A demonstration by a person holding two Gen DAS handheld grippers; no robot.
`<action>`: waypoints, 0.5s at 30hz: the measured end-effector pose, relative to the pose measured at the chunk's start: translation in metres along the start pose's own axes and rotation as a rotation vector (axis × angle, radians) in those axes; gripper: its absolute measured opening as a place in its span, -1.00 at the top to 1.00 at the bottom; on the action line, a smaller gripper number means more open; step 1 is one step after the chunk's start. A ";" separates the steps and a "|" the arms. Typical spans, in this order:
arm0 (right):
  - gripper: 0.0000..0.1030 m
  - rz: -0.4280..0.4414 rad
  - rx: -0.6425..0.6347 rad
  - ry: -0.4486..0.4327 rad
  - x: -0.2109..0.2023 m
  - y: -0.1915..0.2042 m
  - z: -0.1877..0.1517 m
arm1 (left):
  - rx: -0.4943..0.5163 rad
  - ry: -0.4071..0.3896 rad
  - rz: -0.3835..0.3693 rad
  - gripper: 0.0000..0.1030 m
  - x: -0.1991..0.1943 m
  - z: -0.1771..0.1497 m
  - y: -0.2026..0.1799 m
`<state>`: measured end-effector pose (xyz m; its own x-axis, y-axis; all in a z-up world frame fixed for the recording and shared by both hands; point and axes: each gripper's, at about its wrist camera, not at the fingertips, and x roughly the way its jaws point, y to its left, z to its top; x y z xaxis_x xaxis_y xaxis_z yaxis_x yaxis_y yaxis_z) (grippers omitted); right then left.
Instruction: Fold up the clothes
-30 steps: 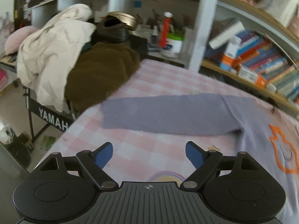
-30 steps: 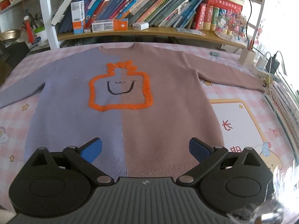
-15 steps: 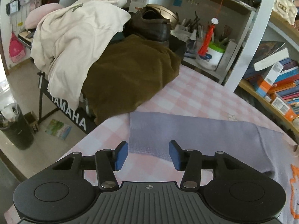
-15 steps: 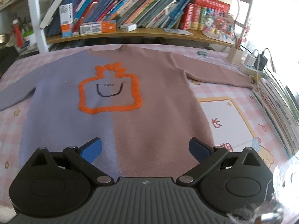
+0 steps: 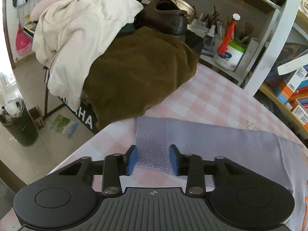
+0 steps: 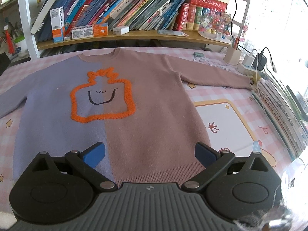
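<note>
A two-tone sweater (image 6: 154, 115), lilac on the left and dusty pink on the right with an orange outlined face, lies flat and face up on the pink checked table (image 6: 221, 119). Both sleeves are spread out sideways. My right gripper (image 6: 150, 155) is open just above the ribbed bottom hem, with nothing between its fingers. In the left wrist view the lilac sleeve (image 5: 211, 136) runs across the cloth. My left gripper (image 5: 153, 159) sits at the sleeve's ribbed cuff (image 5: 152, 134). Its blue pads (image 5: 132, 158) flank the cuff, narrowed but with a gap still between them.
Beyond the table's left edge a cream garment (image 5: 82, 28), a brown one (image 5: 138, 73) and a dark shoe (image 5: 165, 17) are piled on a keyboard stand. A black bin (image 5: 17, 125) stands on the floor. Bookshelves (image 6: 125, 36) line the back; chargers and cables (image 6: 258, 61) sit far right.
My left gripper has moved left along the lilac sleeve to its cuff, and its fingers have narrowed from wide open. The right gripper has barely shifted and stays open.
</note>
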<state>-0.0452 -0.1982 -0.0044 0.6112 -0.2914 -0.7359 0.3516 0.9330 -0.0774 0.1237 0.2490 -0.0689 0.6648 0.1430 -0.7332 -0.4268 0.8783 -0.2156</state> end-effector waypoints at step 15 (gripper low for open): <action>-0.95 0.014 0.012 0.011 0.004 -0.007 0.000 | -0.034 0.000 0.010 0.96 0.001 -0.002 0.004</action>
<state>-0.0457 -0.2058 -0.0070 0.6083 -0.2763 -0.7440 0.3518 0.9342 -0.0593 0.1216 0.2516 -0.0720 0.6603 0.1518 -0.7355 -0.4541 0.8608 -0.2300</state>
